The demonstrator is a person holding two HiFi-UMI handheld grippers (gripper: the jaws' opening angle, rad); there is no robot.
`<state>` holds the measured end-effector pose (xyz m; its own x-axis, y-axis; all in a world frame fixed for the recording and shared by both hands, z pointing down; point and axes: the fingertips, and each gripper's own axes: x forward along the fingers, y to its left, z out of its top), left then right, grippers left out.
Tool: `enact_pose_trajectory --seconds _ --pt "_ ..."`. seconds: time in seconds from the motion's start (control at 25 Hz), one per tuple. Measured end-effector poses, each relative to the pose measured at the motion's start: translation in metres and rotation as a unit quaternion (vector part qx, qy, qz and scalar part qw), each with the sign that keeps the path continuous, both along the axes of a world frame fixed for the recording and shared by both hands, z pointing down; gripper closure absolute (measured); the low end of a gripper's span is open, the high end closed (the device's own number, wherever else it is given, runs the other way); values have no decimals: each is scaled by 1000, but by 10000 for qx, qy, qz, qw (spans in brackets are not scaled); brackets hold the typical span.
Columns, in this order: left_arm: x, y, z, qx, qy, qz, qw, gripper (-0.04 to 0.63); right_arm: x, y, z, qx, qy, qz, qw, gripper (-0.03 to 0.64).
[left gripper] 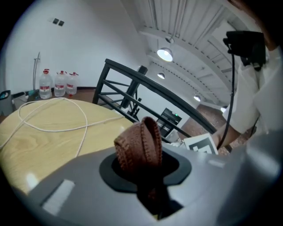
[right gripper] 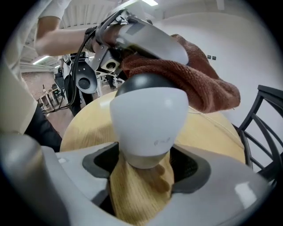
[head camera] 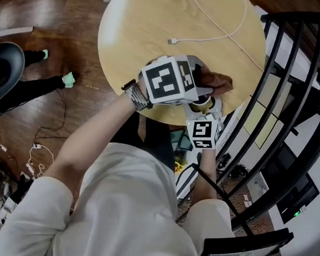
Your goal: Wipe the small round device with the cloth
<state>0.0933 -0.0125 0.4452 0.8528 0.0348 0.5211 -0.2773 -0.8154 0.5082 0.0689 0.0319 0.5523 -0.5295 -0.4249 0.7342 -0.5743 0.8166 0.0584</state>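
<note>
**Smooth device held low, close to the table edge**

Our right gripper (right gripper: 143,176) is clamped on the small round device (right gripper: 148,117), and the jaws meet it only at its narrow lower end. Our left gripper (left gripper: 143,170) is closed on a fold of the brown cloth (left gripper: 139,143). In the right gripper view the cloth drapes from the upper right of the frame onto the device's dark top.

We see three risks:
- The white shell looks smooth and swells above the jaws, so a firm sideways wipe could tilt it or squeeze it out of the grip.
- In the head view the work sits at the lower right rim of the round table (head camera: 152,23). A device that slips could go over the edge to the floor.
- Only a small loop of cloth shows past the left jaws, so a hard drag could pull it free.

Several things we cannot make out:
- In the head view the left gripper's marker cube and the cloth cover nearly all of the device.
- No view shows its far side, so we cannot tell how much of it the cloth touches.
- We cannot tell whether its base rests on the wood or hangs just above it.
- The faint print on the shell is too small to read.

The white cable (head camera: 172,41) lies well apart, toward the top of the frame.
</note>
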Motion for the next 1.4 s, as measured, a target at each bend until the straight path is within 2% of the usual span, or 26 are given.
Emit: enact_pose_trajectory --seconds 0.28,0.4,0.48,0.56,0.76,0.92,1.0,1.08,1.16,1.24,1.32,1.4 --pt "-11 -9 8 -141 -105 -293 9994 489 -3 10 -7 -204 -42 32 9998 261" --pt "-20 -10 31 -28 -585 -155 9982 489 -7 8 -7 -193 -126 43 9997 263" --pt "-27 -7 57 175 -1064 38 9942 489 -9 6 -6 -169 -189 49 9997 264" --pt "-35 -4 75 237 -1338 92 9907 491 -11 8 -7 -179 -244 50 9995 264" --pt "-47 4 90 167 -1532 -54 9880 491 -14 12 -12 -214 -268 36 9994 264" --pt "-47 4 96 350 -1641 -153 9857 488 -13 13 -10 -223 -211 31 9995 264" --pt "-51 -1 96 476 -1664 -358 9843 486 -11 11 -7 -236 -175 3 9996 264" --pt "-58 -14 87 370 -1435 -884 9850 486 -6 6 -3 -179 -48 -129 9997 264" --pt "-65 -25 62 25 -847 -1489 9852 486 -2 2 -2 -69 74 -410 9991 264" --pt "-67 -26 25 -241 -213 -1717 9846 486 -1 2 -2 -27 125 -745 9971 263" --pt "-57 -18 -13 -116 143 -1416 9898 486 0 3 -1 -53 141 -1013 9947 262" --pt "-38 -4 -38 247 84 -755 9968 486 1 2 2 -75 143 -1156 9932 261"
